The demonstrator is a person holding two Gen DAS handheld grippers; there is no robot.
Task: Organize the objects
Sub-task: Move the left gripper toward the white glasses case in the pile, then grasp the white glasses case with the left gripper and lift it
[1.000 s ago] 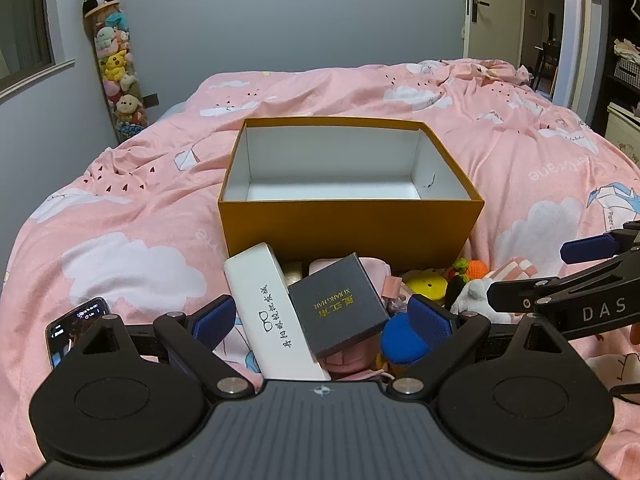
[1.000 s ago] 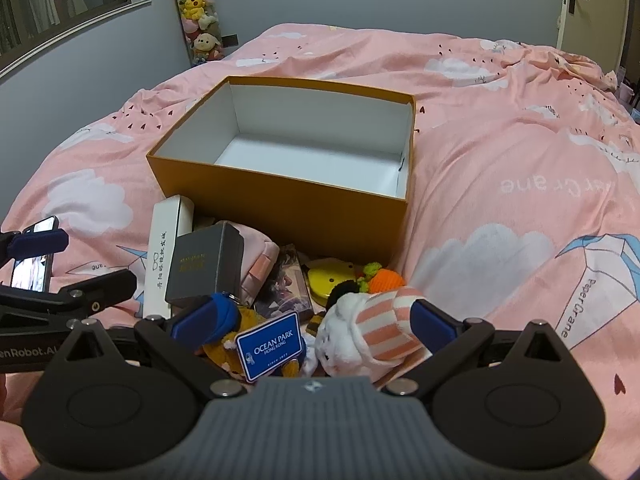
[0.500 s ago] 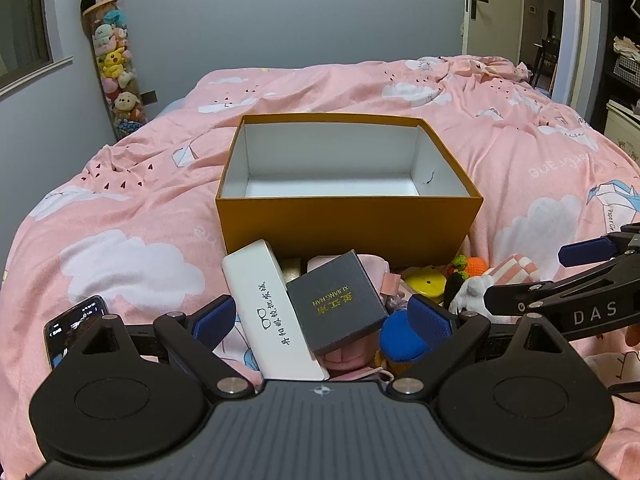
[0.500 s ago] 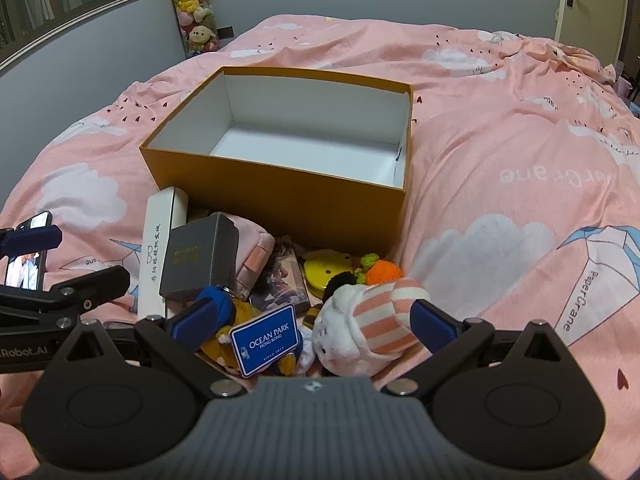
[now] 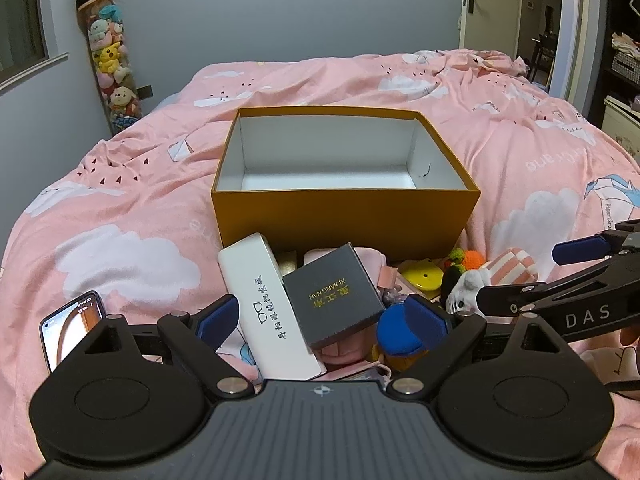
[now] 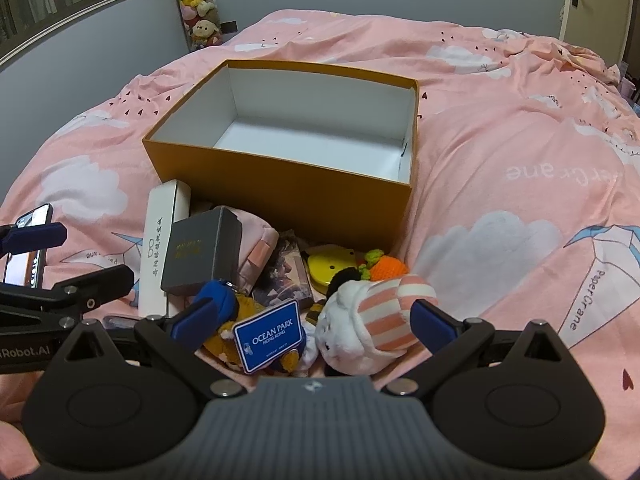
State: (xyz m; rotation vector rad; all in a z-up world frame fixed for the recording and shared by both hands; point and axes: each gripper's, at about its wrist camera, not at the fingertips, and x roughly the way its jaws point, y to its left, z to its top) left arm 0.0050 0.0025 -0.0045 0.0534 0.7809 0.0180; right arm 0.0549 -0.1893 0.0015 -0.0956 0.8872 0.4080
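With the box (image 5: 344, 216) bare inside and the pile (image 6: 280, 272) heaped against its near wall, sorting looks unstarted: the left gripper (image 5: 320, 320) and right gripper (image 6: 308, 322), both spread and seemingly holding nothing, must next pinch one item.

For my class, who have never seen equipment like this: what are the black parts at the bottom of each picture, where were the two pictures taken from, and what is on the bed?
Each picture comes from a camera on a hand-held two-finger tool, looking along its blue-tipped fingers. The left tool and right tool are both open, holding nothing. On the pink bed sits an empty orange box. In front lie a white case, a dark grey box, a striped plush toy and a phone.
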